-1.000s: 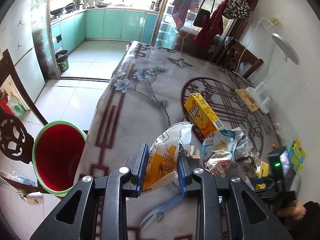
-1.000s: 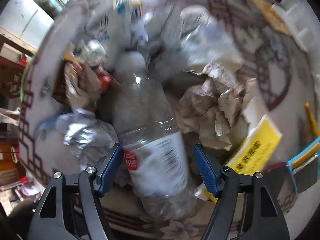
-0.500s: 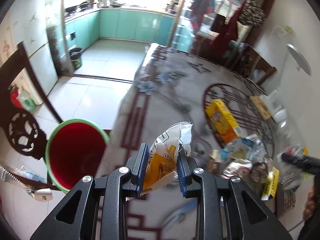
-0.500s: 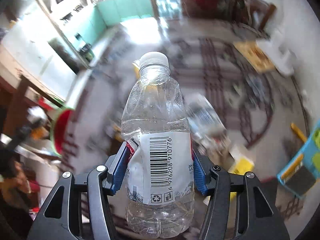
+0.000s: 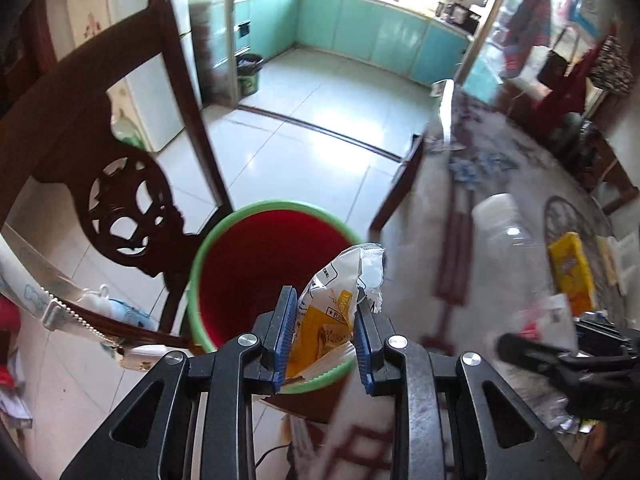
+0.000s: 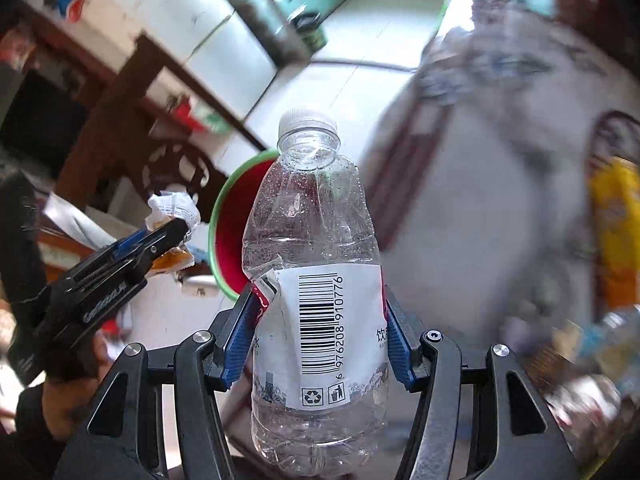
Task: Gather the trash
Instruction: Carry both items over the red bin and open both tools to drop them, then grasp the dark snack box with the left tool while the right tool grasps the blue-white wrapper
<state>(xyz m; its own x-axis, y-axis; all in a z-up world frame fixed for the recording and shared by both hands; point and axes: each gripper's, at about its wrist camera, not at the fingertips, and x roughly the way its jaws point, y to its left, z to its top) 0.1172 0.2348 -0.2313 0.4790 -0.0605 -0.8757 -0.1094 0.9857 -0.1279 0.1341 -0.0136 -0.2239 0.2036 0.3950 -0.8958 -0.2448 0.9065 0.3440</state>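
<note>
My left gripper [image 5: 323,334] is shut on a crumpled white and yellow snack wrapper [image 5: 336,304] and holds it over the near rim of a red bin with a green rim [image 5: 256,264]. My right gripper [image 6: 318,332] is shut on a clear plastic bottle [image 6: 312,280] with a white cap and a barcode label, held upright above the table edge. The bin [image 6: 230,236] shows behind the bottle in the right wrist view, with the left gripper [image 6: 168,236] and wrapper [image 6: 172,208] beside it. The bottle [image 5: 508,232] shows blurred in the left wrist view.
A dark carved wooden chair [image 5: 120,184] stands left of the bin. The table with a patterned cloth [image 5: 460,248] lies to the right, with a yellow box [image 5: 570,276] and more trash [image 6: 592,380] on it. The tiled floor [image 5: 320,120] runs toward the kitchen.
My left gripper has swung left off the table with the wrapper to above the bin. My right gripper closed on the bottle, lifted it from the pile and carried it left toward the bin.
</note>
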